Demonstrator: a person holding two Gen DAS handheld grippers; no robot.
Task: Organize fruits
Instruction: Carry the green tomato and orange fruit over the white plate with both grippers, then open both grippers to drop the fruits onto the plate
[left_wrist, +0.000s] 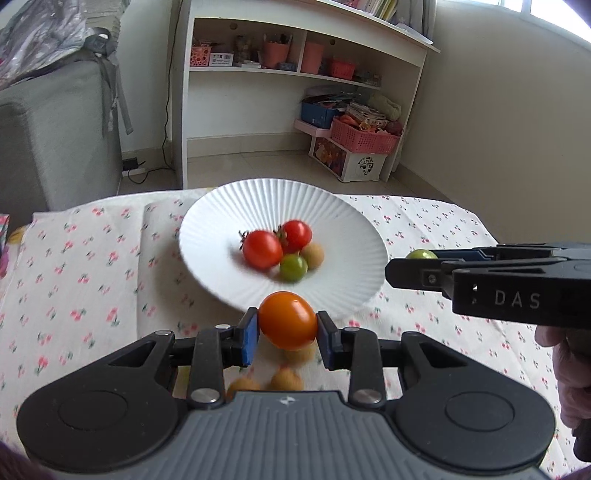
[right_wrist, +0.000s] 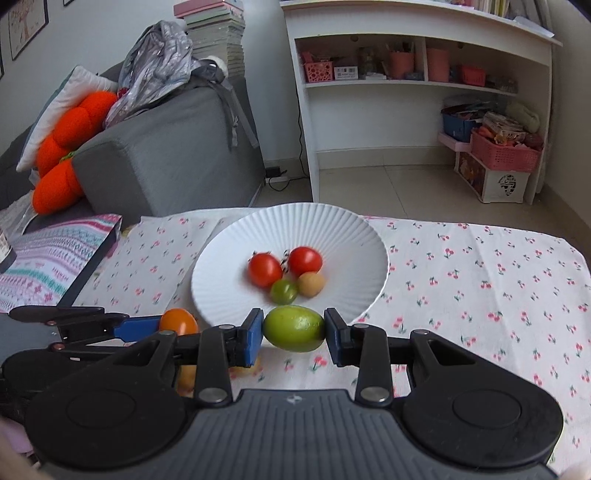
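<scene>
Our left hand-held gripper (left_wrist: 287, 334) pinches a smooth orange oval tomato (left_wrist: 287, 319) between its blue pads, the fruit's long axis running across from pad to pad. The ribbed white round plate (left_wrist: 221, 221) lies just ahead of it on the cherry-print worktop (left_wrist: 74, 280), holding two red tomatoes, a small green one and a tan round fruit. A few tan fruits lie on the cloth beneath the gripper, on the near side of the plate.

From the right wrist, our right hand-held gripper (right_wrist: 293, 330) clamps a glossy green oval fruit (right_wrist: 293, 328), also long axis crosswise, at the plate's (right_wrist: 229, 251) near rim. We judge both grippers about equally near the plate; the right one looks slightly closer.
</scene>
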